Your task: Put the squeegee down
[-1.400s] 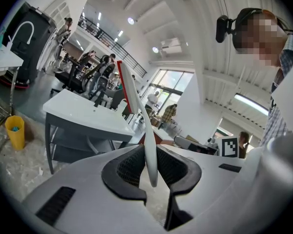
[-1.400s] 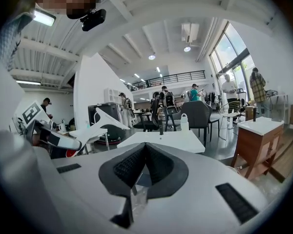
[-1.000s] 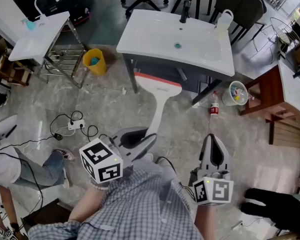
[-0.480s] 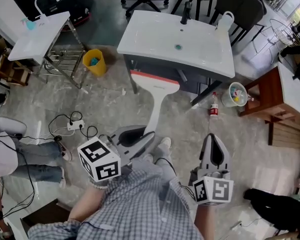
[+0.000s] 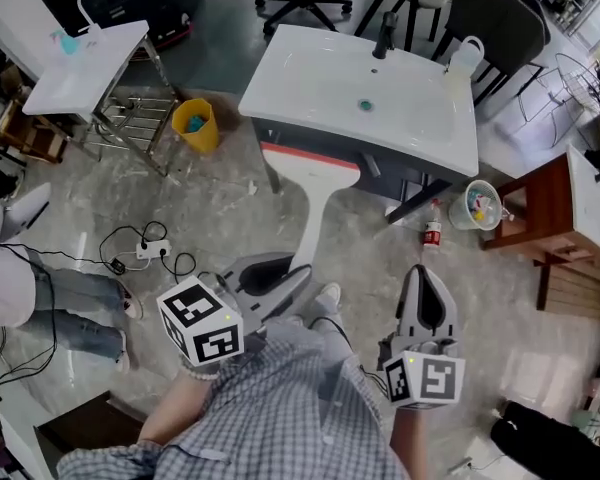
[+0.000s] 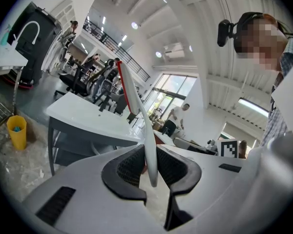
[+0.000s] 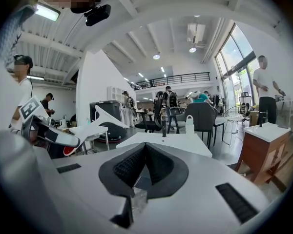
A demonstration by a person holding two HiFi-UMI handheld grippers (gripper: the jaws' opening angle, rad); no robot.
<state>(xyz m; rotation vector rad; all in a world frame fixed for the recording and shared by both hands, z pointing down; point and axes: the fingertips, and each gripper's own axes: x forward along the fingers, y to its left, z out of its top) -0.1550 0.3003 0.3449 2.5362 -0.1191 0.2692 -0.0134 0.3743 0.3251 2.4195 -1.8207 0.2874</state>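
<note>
Squeegee (image 5: 315, 173) between left gripper (image 5: 298, 276) jaws, before sink (image 5: 320, 88), bucket (image 5: 196, 125) left of sink

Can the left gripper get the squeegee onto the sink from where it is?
Probably yes. The left gripper is shut on the squeegee, whose blade rises above the sink just ahead. The near part of the sink top is bare; only a tap and bottle stand at the back.

White sink basin (image 5: 330, 88) on a dark frame, ahead of the left hand-held gripper (image 5: 298, 276). Faucet (image 5: 385, 34) and soap bottle (image 5: 465, 56) stand at the basin's far edge. Yellow bucket (image 5: 197, 126) ahead and to the left; power strip (image 5: 150, 252) with cables on the floor (image 5: 210, 208), to its left. White pail (image 5: 477, 206) and small red-and-white bottle (image 5: 432, 233) ahead of the right hand-held gripper (image 5: 424, 273); wooden cabinet (image 5: 545, 218) ahead and to its right.
</note>
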